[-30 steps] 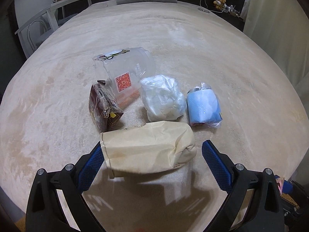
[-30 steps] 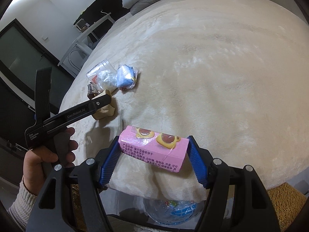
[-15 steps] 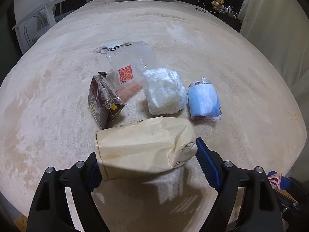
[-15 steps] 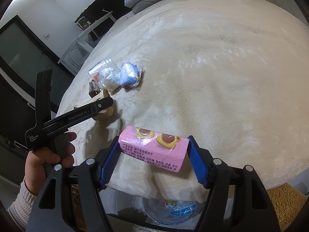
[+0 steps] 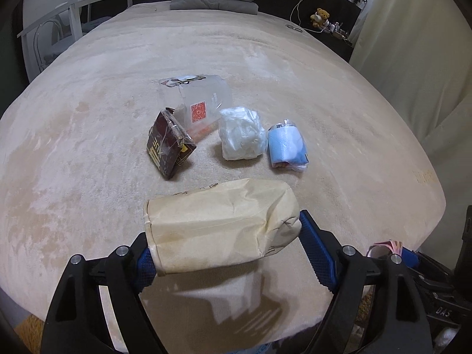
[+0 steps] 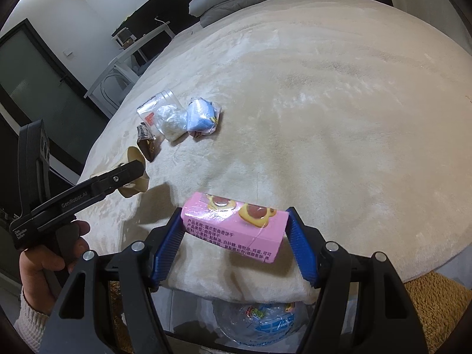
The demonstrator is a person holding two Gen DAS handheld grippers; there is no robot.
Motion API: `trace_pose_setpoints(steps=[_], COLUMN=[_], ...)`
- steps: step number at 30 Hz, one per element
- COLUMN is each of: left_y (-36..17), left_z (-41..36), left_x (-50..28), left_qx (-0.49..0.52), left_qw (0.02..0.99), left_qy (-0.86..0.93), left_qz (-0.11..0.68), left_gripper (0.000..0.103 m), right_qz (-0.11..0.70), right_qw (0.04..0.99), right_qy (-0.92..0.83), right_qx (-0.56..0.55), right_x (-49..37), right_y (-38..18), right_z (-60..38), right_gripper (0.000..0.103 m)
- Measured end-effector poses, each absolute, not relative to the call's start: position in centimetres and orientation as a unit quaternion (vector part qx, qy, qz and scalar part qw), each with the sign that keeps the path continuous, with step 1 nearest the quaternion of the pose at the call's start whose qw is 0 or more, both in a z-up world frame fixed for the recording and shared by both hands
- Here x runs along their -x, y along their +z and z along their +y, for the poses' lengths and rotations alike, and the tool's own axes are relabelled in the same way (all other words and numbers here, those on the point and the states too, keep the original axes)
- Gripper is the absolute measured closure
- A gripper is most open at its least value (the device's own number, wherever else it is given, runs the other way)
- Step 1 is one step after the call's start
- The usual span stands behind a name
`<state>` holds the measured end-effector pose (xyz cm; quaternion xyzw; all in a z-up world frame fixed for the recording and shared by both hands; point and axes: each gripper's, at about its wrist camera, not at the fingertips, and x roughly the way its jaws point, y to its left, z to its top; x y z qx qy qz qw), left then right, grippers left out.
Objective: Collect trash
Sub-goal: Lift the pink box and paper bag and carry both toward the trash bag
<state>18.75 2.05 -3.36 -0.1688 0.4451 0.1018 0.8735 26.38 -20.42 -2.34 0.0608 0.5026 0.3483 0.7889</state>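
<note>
Paper bag, tan and creased, sits clamped between the blue pads of the left tool, lifted clear of the bed. At its twelve o'clock lie a dark box, a clear bag, a white wad and a blue packet, perhaps tissues. The right tool grips a pink biscuit box above the bed's edge.

black grippers, blue ribbed pads, knit cuff
</note>
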Motion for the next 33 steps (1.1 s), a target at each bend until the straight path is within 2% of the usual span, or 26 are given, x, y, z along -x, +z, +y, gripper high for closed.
trace_pose_setpoints(steps=[14, 33], left_y=[-0.9, -2.0], left_z=[0.2, -2.1], left_x=[-11.5, -3.8], left_qx=[0.177, 0.209], left_qw=[0.886, 0.88], left_qy=[0.057, 0.024], left_qz=[0.424, 0.425], left_gripper=[0.021, 0.021], right_qz=[0.479, 0.494], right_qw=[0.795, 0.779], right_qy=[0.369, 0.384], right_qx=[-0.051, -0.038], right_x=[-21.2, -15.3], right_y=[-1.6, -2.7], right_z=[-20.6, -21.9], right_gripper=[0.035, 0.035])
